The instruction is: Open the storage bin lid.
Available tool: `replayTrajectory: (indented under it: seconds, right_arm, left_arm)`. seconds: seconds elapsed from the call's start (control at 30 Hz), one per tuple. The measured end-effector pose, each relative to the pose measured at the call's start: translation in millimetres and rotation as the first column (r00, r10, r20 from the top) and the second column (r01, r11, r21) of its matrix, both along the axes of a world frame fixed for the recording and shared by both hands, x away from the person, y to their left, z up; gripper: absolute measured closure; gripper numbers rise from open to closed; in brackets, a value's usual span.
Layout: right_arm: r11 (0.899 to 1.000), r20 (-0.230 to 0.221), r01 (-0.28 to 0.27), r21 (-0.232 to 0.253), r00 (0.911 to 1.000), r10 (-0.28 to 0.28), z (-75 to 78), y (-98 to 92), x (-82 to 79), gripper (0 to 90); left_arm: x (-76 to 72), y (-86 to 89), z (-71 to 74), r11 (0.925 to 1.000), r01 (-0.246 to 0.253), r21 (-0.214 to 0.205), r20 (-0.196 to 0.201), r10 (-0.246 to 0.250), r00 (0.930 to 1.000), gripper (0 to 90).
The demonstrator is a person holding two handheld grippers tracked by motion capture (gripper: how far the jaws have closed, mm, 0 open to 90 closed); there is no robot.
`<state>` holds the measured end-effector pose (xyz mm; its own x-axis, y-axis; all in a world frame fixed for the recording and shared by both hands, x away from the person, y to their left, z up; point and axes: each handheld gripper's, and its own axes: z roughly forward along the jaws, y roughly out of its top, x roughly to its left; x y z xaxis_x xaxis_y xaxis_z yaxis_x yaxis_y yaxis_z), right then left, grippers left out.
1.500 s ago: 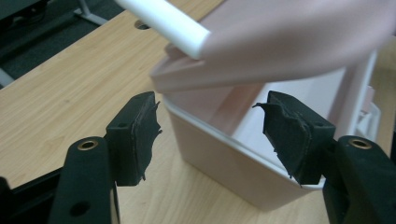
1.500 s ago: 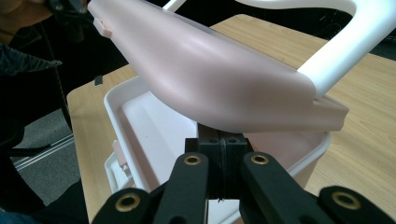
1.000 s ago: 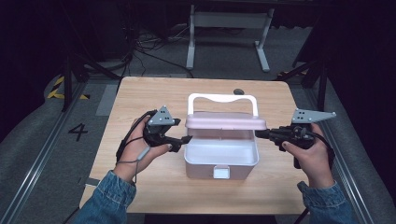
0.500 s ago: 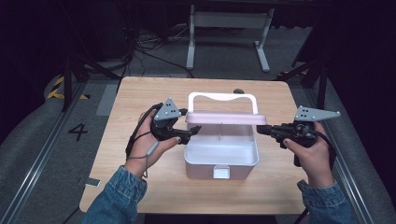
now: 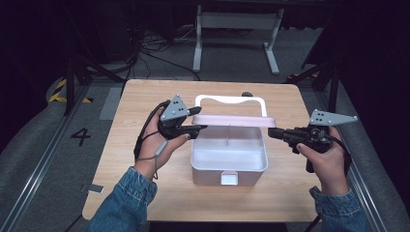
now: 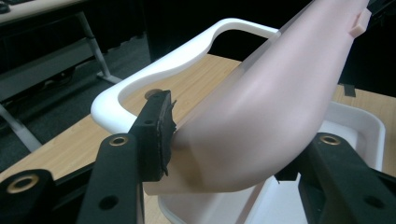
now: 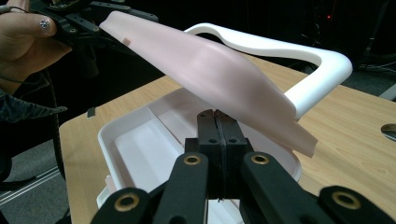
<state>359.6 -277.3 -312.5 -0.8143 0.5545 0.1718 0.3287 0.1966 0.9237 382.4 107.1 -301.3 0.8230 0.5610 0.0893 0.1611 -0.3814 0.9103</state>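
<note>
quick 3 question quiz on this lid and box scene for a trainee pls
1. How does the pink lid sit? A: shut flat on the white box. B: lifted and tilted above the open box. C: lying on the table beside the box.
2. True or false: the jaws of the right hand-held gripper stand wide open.
3. Which hand-held gripper has an end of the lid between its jaws?

Key
1. B.
2. False: they are shut together.
3. The left hand-held gripper; its jaws have just been closing around that end.
</note>
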Motion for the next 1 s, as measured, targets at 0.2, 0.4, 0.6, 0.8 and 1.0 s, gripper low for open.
replayTrajectory:
  seconds: [0.2, 0.4, 0.6, 0.8, 1.0]
  right_arm:
    - [1.0, -0.017, 0.003, 0.007, 0.9999, -0.003, 0.0, -3.5, -2.4, 86.2]
    - [1.0, -0.023, 0.022, 0.005, 0.9995, -0.022, -0.1, -11.8, -8.1, 83.1]
    - [0.999, -0.033, 0.052, 0.008, 0.9982, -0.051, -1.5, -21.7, -14.9, 82.1]
    - [0.997, -0.038, 0.073, 0.011, 0.9967, -0.072, -2.1, -28.4, -19.6, 81.9]
    - [0.996, -0.036, 0.083, 0.011, 0.9959, -0.082, -2.4, -31.8, -19.6, 81.5]
  left_arm:
    - [4.6, 1.8, 1.9, 0.9998, 0.021, -0.003, 0.003, -0.021, 0.9998, 53.6]
    - [13.7, 6.3, 3.1, 0.9974, 0.063, -0.036, -0.017, -0.064, 0.9978, 54.2]
    - [22.4, 9.2, 4.5, 0.995, 0.075, -0.065, -0.032, -0.078, 0.9965, 55.9]
    - [33.3, 11.0, 3.4, 0.9949, 0.028, -0.097, -0.041, -0.032, 0.9986, 62.2]
    - [43.4, 10.6, 5.7, 0.9942, -0.011, -0.107, -0.053, 0.005, 0.9986, 69.0]
